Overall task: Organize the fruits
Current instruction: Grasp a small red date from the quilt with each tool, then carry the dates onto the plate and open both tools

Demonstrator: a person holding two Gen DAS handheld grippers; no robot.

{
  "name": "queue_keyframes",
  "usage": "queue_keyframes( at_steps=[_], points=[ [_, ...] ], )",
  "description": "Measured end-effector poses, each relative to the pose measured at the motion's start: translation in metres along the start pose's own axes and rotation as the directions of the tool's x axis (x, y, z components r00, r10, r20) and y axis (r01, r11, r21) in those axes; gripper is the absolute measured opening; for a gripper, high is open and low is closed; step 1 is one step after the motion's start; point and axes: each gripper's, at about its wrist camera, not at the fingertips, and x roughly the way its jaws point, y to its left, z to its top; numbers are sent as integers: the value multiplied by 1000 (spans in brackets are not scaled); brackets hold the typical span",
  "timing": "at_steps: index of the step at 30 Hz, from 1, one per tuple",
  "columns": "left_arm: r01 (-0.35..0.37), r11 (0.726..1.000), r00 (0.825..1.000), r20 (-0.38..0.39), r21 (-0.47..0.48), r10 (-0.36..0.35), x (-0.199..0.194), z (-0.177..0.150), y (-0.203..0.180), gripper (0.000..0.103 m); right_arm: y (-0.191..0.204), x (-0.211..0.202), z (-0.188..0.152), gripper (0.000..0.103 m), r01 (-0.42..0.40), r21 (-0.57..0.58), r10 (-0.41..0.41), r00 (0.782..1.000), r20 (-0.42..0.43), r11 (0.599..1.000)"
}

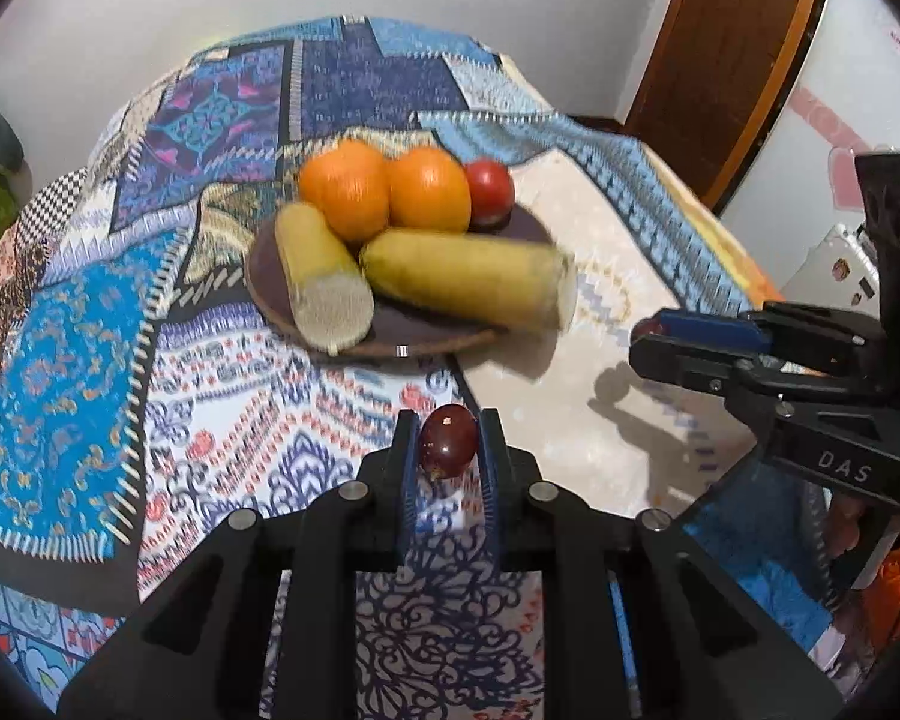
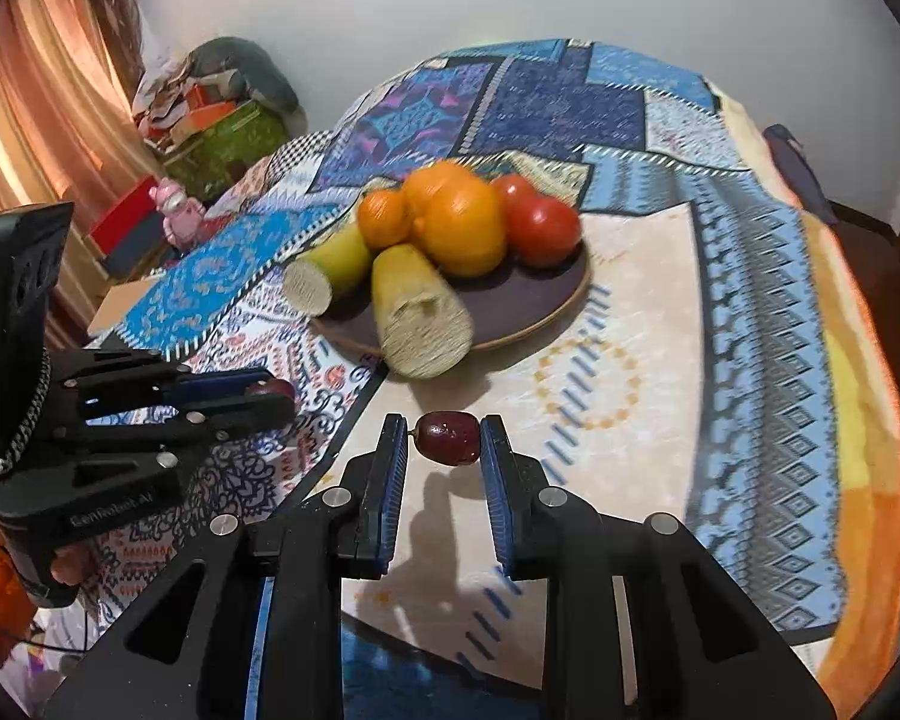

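A dark round plate on the patterned cloth holds oranges, two cut yellow-green pieces and red tomatoes. My left gripper is shut on a dark red grape, held above the cloth short of the plate; it also shows in the right wrist view. My right gripper is shut on another dark red grape, held above the beige cloth patch; it shows in the left wrist view.
The table carries a blue patchwork cloth. A wooden door stands at the right. Curtains and boxes with clutter stand at the left beyond the table edge.
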Motion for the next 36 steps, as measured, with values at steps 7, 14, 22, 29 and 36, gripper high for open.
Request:
queue_keyframes(
  at_steps=[7, 14, 22, 29, 36],
  points=[
    [9, 999, 998, 57, -44, -7, -4, 29, 6, 18, -14, 2, 17, 23, 24, 22, -24, 999, 35, 999],
    [-20, 998, 999, 48, -54, 23, 14, 43, 8, 18, -22, 18, 33, 23, 25, 41, -27, 999, 43, 999],
    [-42, 997, 999, 26, -60, 44, 30, 41, 13, 18, -27, 42, 44, 23, 27, 49, -28, 999, 19, 998],
    [-16, 997, 1000, 14, -72, 17, 33, 40, 16, 31, -32, 51, 42, 34, 25, 77, -24, 1000, -11, 997],
    [-40, 998, 998, 54, -56, 43, 15, 39, 9, 35, -33, 28, 43, 38, 19, 92, -21, 1000, 22, 996]
  ],
)
